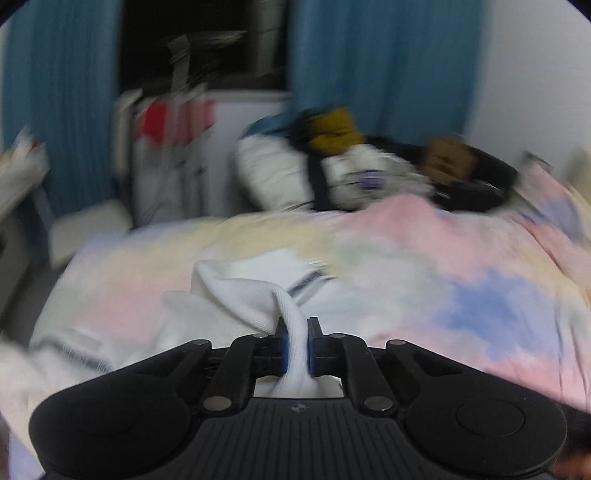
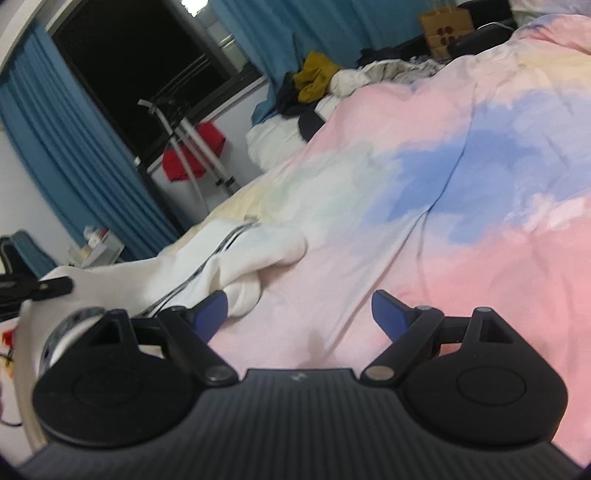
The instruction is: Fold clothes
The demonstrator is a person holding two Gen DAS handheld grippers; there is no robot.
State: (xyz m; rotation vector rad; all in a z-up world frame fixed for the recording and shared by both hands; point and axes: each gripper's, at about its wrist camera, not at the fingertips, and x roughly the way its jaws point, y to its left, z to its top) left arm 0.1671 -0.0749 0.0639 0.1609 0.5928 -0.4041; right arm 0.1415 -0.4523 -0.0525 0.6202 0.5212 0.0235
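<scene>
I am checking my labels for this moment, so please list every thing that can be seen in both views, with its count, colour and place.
white garment: 1, white with thin dark stripes, lying on the bed, one fold pinched up
duvet: 1, pink, blue and pale yellow, covers the bed
pile of clothes: 1, mustard, dark and white, far end of the bed
paper bag: 1, brown, beyond the pile
curtains: 2, blue, both sides of a dark window
drying rack: 1, pale metal, with a red cloth, under the window
left claw: 1, black with blue pads, shut on the white garment
right claw: 1, black with blue pads, open above the duvet
</scene>
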